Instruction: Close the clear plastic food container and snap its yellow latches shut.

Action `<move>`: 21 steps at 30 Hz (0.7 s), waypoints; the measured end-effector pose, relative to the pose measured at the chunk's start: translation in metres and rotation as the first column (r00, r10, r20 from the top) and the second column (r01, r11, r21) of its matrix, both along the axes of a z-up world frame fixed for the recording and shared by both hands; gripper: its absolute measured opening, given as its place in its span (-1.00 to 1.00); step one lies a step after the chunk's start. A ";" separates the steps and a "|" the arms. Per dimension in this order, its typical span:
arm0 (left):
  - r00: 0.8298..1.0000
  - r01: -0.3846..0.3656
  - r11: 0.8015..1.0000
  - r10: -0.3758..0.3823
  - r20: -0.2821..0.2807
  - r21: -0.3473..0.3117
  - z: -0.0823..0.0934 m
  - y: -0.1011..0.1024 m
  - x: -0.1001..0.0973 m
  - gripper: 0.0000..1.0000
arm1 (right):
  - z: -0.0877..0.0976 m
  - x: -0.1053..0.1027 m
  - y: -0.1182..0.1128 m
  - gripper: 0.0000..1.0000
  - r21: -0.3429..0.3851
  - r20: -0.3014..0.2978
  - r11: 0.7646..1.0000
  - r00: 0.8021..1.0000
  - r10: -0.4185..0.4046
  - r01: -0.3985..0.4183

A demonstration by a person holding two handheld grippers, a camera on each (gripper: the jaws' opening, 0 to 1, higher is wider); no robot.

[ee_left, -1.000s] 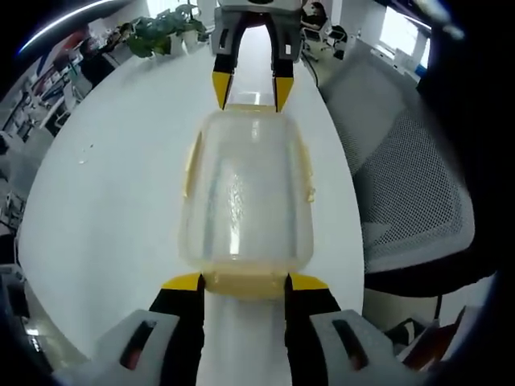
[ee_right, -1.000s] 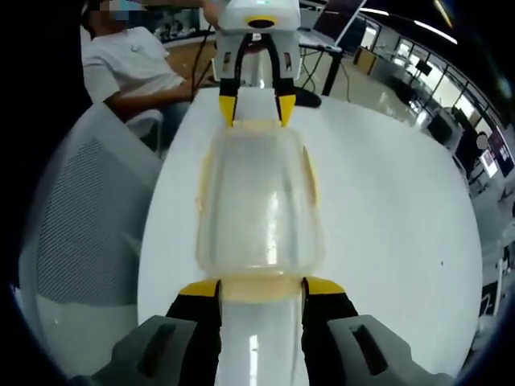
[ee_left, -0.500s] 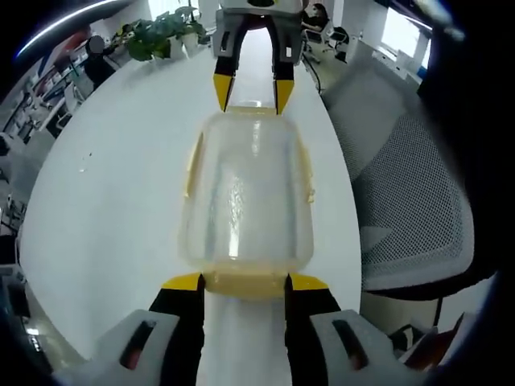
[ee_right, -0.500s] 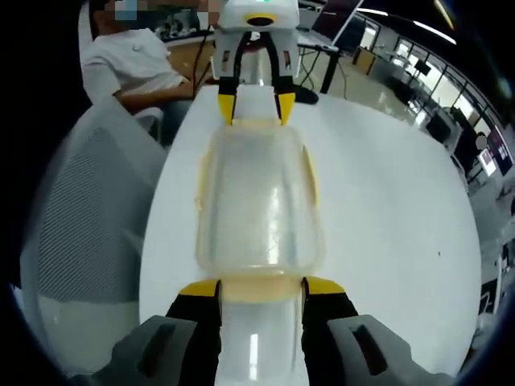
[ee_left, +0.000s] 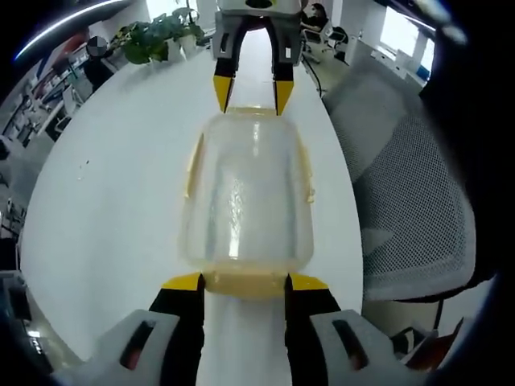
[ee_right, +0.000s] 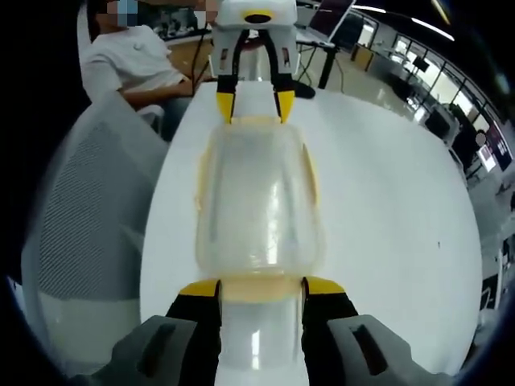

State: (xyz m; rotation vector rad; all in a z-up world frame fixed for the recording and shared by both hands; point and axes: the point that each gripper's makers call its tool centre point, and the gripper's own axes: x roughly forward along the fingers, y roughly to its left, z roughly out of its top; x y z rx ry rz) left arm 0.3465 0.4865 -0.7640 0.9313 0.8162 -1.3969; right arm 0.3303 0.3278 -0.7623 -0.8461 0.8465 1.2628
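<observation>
Behind your white table (ee_left: pixel 113 185) stretches an open office with bright ceiling strips, and a leafy potted plant (ee_left: pixel 149 36) stands at the table's far left edge in the left gripper view. To the right of the table in that view, a grey mesh office chair (ee_left: pixel 410 185) sits close against the edge.

Between the two, the clear plastic food container (ee_left: pixel 245 193) lies on the table with its lid on and its long axis running straight away from you, from your left gripper (ee_left: pixel 244 281) at the near short end to your right gripper (ee_left: pixel 251 84) at the far short end. Yellow latches (ee_left: pixel 191 165) show along both long sides, lying flat against the walls. Your left gripper's jaws are spread, one yellow tip on each side of the yellow latch on the near end and touching the container's corners. Your right gripper's jaws are also apart, their tips flanking the far end latch.

From the right gripper view, the mesh chair (ee_right: pixel 88 217) now stands on the left, and a seated person in a white shirt (ee_right: pixel 133 68) is beyond it. The container (ee_right: pixel 257 201) again runs lengthwise down the middle of the table (ee_right: pixel 394 201), its near end between your right gripper's (ee_right: pixel 259 285) parted tips and its far end between the left gripper's (ee_right: pixel 250 100) tips. Nothing lies between either gripper and the container. On the right, more desks recede into the office.
</observation>
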 end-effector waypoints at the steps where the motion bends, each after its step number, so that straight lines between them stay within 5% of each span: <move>1: 1.000 0.001 1.000 -0.001 -0.002 0.001 0.000 -0.002 0.000 -0.25 | -0.001 0.000 -0.002 -0.25 -0.005 0.001 1.000 1.000 0.001 -0.001; 21: 1.000 0.015 1.000 -0.015 -0.007 -0.001 -0.002 -0.017 -0.002 -0.25 | -0.004 -0.005 -0.018 -0.25 -0.002 -0.005 1.000 1.000 -0.017 0.017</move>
